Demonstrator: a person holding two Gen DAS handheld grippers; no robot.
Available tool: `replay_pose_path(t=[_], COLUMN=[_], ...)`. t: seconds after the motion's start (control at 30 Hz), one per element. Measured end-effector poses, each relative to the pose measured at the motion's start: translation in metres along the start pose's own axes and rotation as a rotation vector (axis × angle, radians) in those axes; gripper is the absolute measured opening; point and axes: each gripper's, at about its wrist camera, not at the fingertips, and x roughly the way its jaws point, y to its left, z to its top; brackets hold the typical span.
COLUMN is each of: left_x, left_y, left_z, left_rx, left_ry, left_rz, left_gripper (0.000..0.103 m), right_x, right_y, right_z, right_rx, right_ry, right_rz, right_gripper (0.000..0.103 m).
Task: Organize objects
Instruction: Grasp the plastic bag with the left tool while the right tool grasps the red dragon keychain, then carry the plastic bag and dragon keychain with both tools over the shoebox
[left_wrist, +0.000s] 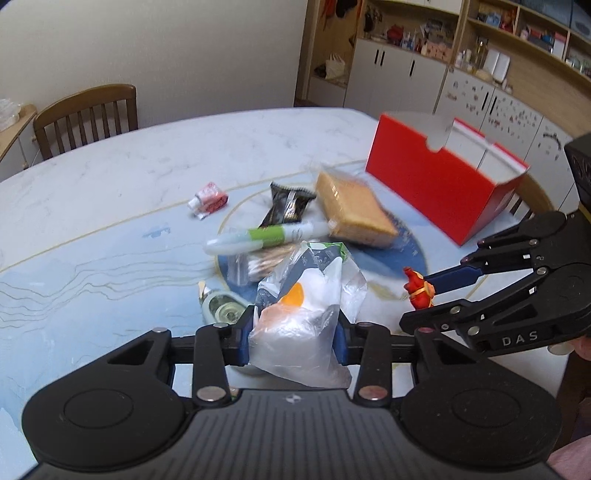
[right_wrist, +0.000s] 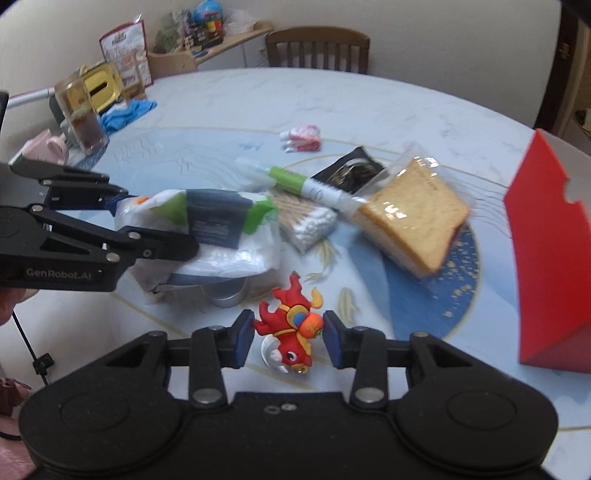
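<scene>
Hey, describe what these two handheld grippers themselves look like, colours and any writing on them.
Both are matte black plastic with scissor-style linkage arms, silver pivot rivets and round discs on a ribbed base. The fingers end in dark blue pads. The left gripper reads "GenRobot.AI" on its side; the right gripper reads "DAS". A thin black cable hangs near the left one.

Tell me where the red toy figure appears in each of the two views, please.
Left wrist view: the toy is at the right, between the right tongs' fingers, just right of the plastic bag.
Right wrist view: the toy is low in the centre, between the blue pads of the right tongs.
Shared landmark: the red box, at the right in both views.
</scene>
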Motion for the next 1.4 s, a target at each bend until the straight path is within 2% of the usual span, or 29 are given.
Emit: replay_pose_path(t=[0.3,0.6,1.03,1.4], left_x=[-0.027,-0.028,0.006,0.054], left_y=[-0.031,-0.077,-0.167,-0.233], left_z=[0.025,0.061,0.111,0.148], left_rx=[0.011,0.050,0.154,0.243], left_ry=[-0.049,-0.097,-0.127,-0.110], left_rz=[-0.024,-0.046,-0.086,-0.093], left_gripper=[0.039,0.039,0.039,0.039], right_x=[-0.050,-0.105,-0.148,-0.164], right_y=[-0.023,-0.066,-0.150,-0.231], right_z=[0.004,0.008,0.002,0.000], right_rx=[0.059,0.106,0.154,0.204], right_ry=[-0.052,-0.138,-0.192,-0.221], right_rz=[-0.027,-0.086,-0.154,-0.201], right_gripper=[0.039,0.039,0.039,0.039])
